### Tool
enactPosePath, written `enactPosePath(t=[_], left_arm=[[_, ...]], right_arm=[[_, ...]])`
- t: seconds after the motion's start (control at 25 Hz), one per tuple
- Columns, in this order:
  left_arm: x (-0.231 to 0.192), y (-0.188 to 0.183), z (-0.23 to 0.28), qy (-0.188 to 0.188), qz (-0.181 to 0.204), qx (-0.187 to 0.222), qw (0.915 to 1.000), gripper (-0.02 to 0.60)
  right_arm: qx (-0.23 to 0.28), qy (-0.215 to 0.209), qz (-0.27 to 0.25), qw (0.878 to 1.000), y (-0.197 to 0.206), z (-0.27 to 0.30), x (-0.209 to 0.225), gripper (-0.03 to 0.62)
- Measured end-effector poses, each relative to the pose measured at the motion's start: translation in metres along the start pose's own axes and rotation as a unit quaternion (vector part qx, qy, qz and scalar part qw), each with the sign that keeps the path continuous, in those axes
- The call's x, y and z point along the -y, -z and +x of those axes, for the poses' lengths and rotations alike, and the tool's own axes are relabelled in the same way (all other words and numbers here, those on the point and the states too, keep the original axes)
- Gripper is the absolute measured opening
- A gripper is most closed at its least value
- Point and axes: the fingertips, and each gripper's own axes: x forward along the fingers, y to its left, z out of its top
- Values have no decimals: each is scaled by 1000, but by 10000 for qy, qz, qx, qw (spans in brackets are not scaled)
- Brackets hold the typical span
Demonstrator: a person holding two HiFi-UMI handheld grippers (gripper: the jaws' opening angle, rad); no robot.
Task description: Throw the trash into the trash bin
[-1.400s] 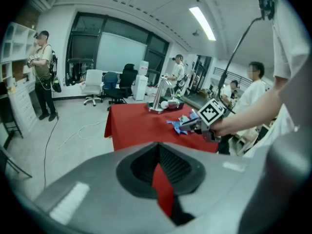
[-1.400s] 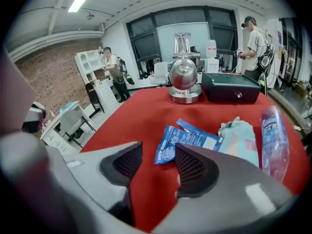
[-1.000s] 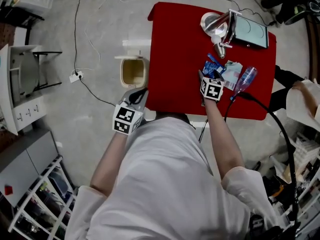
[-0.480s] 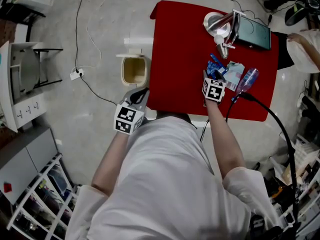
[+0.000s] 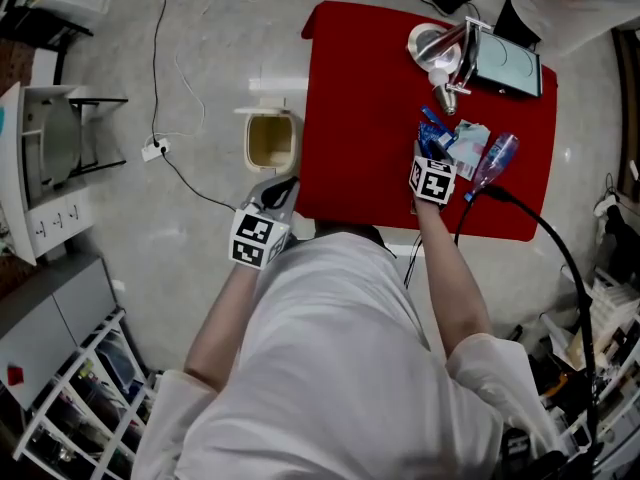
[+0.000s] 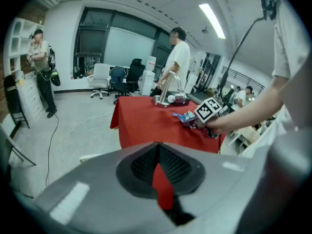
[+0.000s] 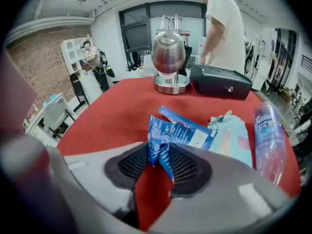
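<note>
A blue snack wrapper (image 7: 168,133) lies on the red table (image 5: 360,118), next to a pale crumpled packet (image 7: 234,138) and a clear plastic bottle (image 7: 267,133). My right gripper (image 7: 161,152) is closing, and the wrapper's near end stands folded between its pads. In the head view the right gripper (image 5: 428,156) sits at the trash pile near the table's right front. The beige trash bin (image 5: 268,143) stands open on the floor left of the table. My left gripper (image 5: 280,190) hangs just in front of the bin, its jaws (image 6: 157,147) shut on nothing.
A shiny metal kettle-like vessel (image 7: 168,57) and a black box (image 7: 222,87) stand at the table's far end. A person in a white shirt (image 7: 222,28) stands behind them. Cables (image 5: 160,88) trail over the floor left of the bin, and shelving (image 5: 60,408) fills the near left.
Both grippers have kept their places. The person beyond the table has moved in along its far right edge.
</note>
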Motion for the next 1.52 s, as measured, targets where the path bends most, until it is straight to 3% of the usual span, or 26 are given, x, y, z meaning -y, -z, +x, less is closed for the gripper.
enactPosePath(t=[0.32,0.96,1.24,1.52], left_arm=[[1,0,-3,6,34,26,10000,4],[-18,5,-27,-77,72,236,9997,5],[-40,15,-48,85,145,265,9995,5],[-74,30,-79,188,159,251,9994,5]], right_arm=[[22,-37,9,10000,-3,-5,4,78],[360,-146,-125,9992,-11,-33,-26,69],[442,-141,-115,9989,-8,-54,-65,69],[472,-311,-100,9984,-5,-69,-131,69]])
